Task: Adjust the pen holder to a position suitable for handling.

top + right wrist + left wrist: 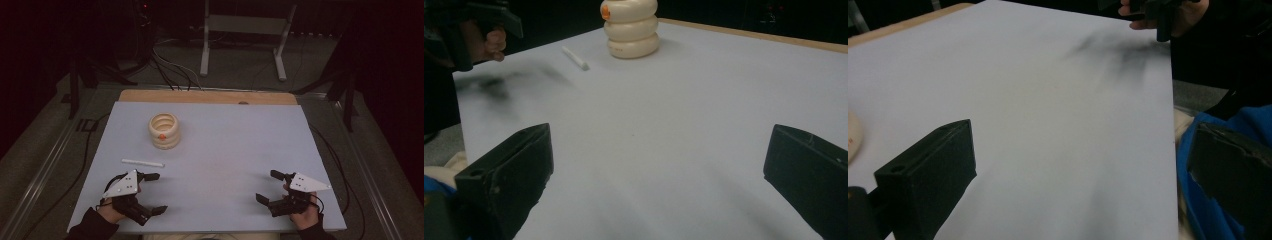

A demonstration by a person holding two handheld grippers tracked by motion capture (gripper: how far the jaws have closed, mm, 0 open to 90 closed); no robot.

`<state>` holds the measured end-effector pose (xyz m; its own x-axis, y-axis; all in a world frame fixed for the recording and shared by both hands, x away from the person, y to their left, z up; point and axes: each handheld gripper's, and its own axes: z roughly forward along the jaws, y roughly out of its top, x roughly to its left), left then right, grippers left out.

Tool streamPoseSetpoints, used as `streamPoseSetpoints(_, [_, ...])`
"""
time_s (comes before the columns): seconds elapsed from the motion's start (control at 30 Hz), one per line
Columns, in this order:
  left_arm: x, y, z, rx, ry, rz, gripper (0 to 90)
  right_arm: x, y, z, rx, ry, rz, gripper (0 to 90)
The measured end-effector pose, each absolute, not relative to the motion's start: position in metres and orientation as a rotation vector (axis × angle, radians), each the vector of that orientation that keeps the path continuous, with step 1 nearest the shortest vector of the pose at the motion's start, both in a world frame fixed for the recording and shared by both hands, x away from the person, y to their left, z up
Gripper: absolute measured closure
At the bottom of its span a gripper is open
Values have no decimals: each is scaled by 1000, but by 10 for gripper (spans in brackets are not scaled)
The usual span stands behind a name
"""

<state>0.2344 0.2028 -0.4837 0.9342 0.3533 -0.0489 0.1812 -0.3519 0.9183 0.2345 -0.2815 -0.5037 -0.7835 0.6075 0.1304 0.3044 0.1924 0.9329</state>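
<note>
I am holding my left gripper (150, 194) and right gripper (267, 186) low near my edge of the table (230, 145), jaws spread wide on nothing, probably so both are ready to reach. Ahead I am counting one cream ribbed pot (164, 131) and one white stick (143, 162), lying just in front of it toward my left gripper.

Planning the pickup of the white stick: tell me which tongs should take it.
Left. The left tongs, jaws open and empty, sit just behind the white stick on the same side of the table. The right tongs would have to cross it.
</note>
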Motion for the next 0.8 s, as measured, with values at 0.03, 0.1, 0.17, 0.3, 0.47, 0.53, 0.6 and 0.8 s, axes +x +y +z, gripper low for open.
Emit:
streamPoseSetpoints(0.03, [234, 203, -484, 1941, 387, 187, 1, 235, -282, -503, 870, 2201, 1623, 0])
streamPoseSetpoints(0.1, [238, 202, -477, 1929, 393, 184, 1, 234, -282, -502, 873, 2196, 1631, 0])
streamPoseSetpoints(0.17, [243, 201, -467, 1923, 388, 196, 1, 234, -283, -501, 876, 2192, 1647, 0])
streamPoseSetpoints(0.3, [249, 200, -459, 1925, 401, 190, 2, 233, -282, -500, 872, 2185, 1645, 0])
streamPoseSetpoints(0.47, [256, 201, -447, 1926, 415, 210, 2, 232, -281, -500, 869, 2190, 1642, 0])
streamPoseSetpoints(0.53, [261, 203, -440, 1917, 424, 216, 2, 232, -281, -500, 867, 2186, 1648, 0])
streamPoseSetpoints(0.6, [264, 205, -435, 1908, 435, 225, 2, 232, -281, -499, 866, 2186, 1646, 0])
streamPoseSetpoints(0.8, [277, 208, -418, 1894, 462, 248, 2, 232, -281, -500, 871, 2189, 1645, 0])
